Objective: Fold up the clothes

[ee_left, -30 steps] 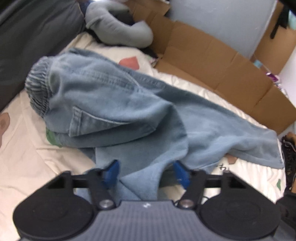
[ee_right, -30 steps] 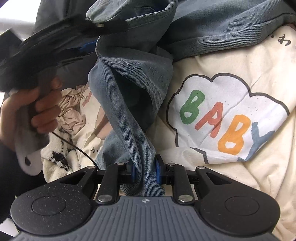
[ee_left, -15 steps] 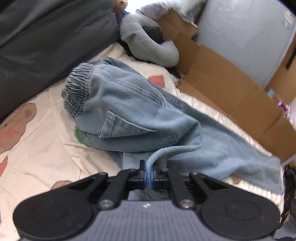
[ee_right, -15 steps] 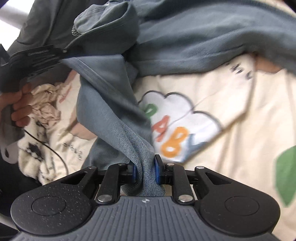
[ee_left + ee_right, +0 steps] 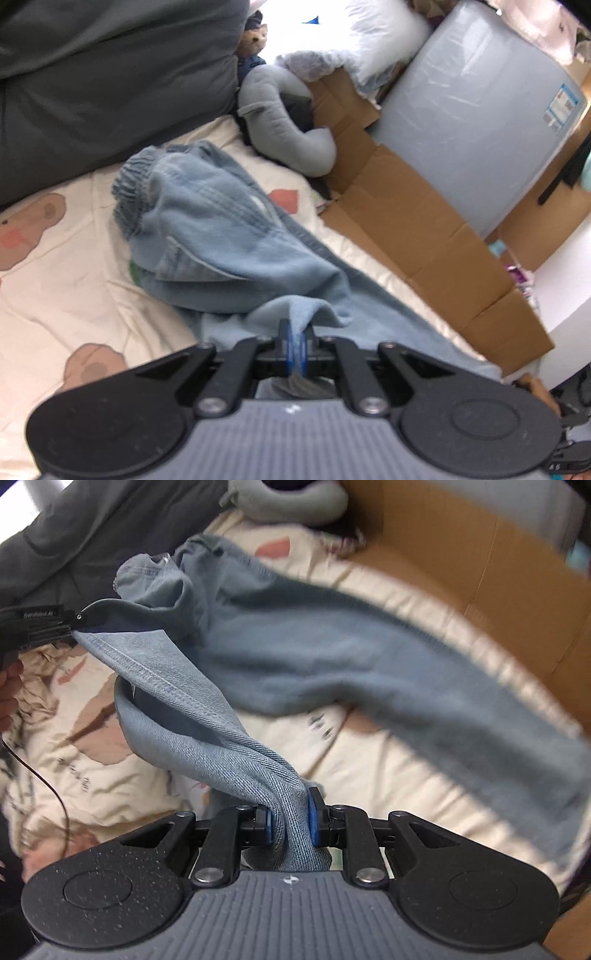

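Light blue jeans (image 5: 221, 236) lie crumpled on a cream printed bed sheet (image 5: 66, 266), elastic waistband toward the far left. My left gripper (image 5: 295, 345) is shut on a fold of the denim near the leg's edge. In the right wrist view the jeans (image 5: 332, 657) stretch across the bed, and my right gripper (image 5: 290, 821) is shut on a bunched hem. The hem edge runs taut from it up to the left gripper (image 5: 74, 626) at the left edge, held by a hand (image 5: 9, 698).
Flattened brown cardboard (image 5: 424, 236) lines the bed's right side, with a large grey wrapped block (image 5: 480, 118) behind it. A grey neck pillow (image 5: 280, 129) and a dark grey cushion (image 5: 92, 81) sit at the head. Crumpled cloth (image 5: 33, 698) lies at the left.
The left gripper closed on the denim fold and lifted it. The right gripper rose with the hem, pulling that edge taut and raising the leg off the sheet.
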Motion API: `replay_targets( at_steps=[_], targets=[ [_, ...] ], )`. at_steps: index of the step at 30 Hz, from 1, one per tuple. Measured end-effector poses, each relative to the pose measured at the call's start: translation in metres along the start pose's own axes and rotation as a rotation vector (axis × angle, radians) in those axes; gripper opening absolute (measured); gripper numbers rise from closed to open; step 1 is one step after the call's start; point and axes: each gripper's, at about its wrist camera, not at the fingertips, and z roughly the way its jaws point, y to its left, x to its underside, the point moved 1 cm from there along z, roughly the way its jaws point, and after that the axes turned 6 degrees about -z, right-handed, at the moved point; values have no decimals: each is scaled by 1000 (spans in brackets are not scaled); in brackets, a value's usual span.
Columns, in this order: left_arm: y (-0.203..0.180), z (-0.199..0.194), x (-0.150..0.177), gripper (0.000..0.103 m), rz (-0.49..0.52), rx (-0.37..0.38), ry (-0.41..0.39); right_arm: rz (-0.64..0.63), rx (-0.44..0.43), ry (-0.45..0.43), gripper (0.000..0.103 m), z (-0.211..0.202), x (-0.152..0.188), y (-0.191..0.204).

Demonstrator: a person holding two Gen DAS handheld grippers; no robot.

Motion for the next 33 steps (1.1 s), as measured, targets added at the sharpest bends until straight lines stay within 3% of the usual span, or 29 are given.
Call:
replay_targets(
  at_steps=[7, 11, 18, 21, 25, 33],
  targets=[
    [-13, -13, -2, 4, -28, 39, -23, -182, 189, -62, 17, -56, -31, 8],
    [-8, -17, 7, 4, -62, 48, 10, -281, 281, -51, 18, -54, -25, 16],
    [16, -29, 41, 4, -72, -17, 82, -209, 215, 63, 20, -7, 27, 22],
    [31, -38, 53, 3, -90, -65, 103, -167, 190, 102, 30, 3, 46, 24],
    [53, -49, 69, 3, -126, -106, 151, -86, 150, 143, 41, 5, 67, 19],
    [80, -64, 101, 3, -132, -198, 227, 78, 154, 193, 42, -6, 114, -5]
  ],
)
